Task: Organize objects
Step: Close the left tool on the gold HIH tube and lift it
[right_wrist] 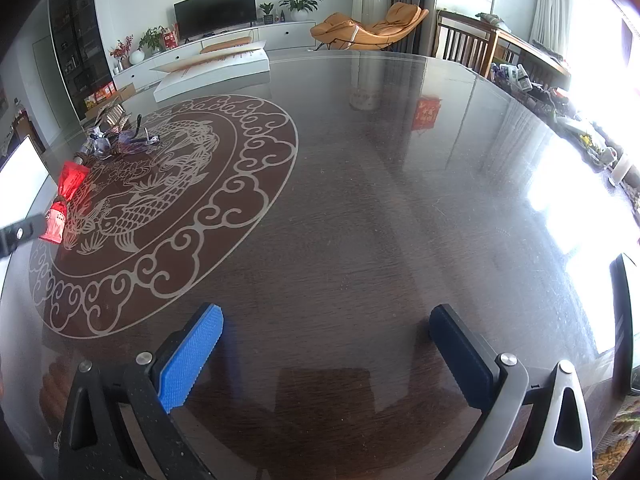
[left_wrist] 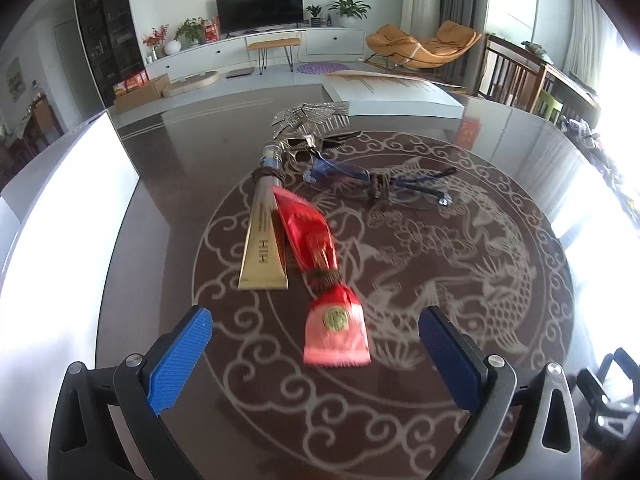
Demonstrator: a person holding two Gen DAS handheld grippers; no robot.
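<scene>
Behind your tabletop (right_wrist: 380, 200) a living room is showing, with a dark television (left_wrist: 260, 8) on a long white cabinet and an orange lounge chair (left_wrist: 424, 46) to its right. Glossy dark glass is covering the tabletop, and a pale dragon-and-cloud medallion (left_wrist: 440, 248) is spreading across it. Two white boxes are sitting on it, one (left_wrist: 396, 94) at the far edge and one (left_wrist: 60, 208) at your left.

You are holding your left claw (left_wrist: 316, 332) wide, with nothing between its blue pads, low over the medallion. Just ahead of it a red pouch (left_wrist: 320, 264), tied with brown cord, is lying flat. A gold tube (left_wrist: 264, 248) is lying beside it, touching along one edge. Beyond them blue-framed glasses (left_wrist: 348, 172) and a silver comb (left_wrist: 312, 118) are resting close together.

Your right claw (right_wrist: 326, 326) is also gaping wide and empty over bare glass, well apart from that cluster.
</scene>
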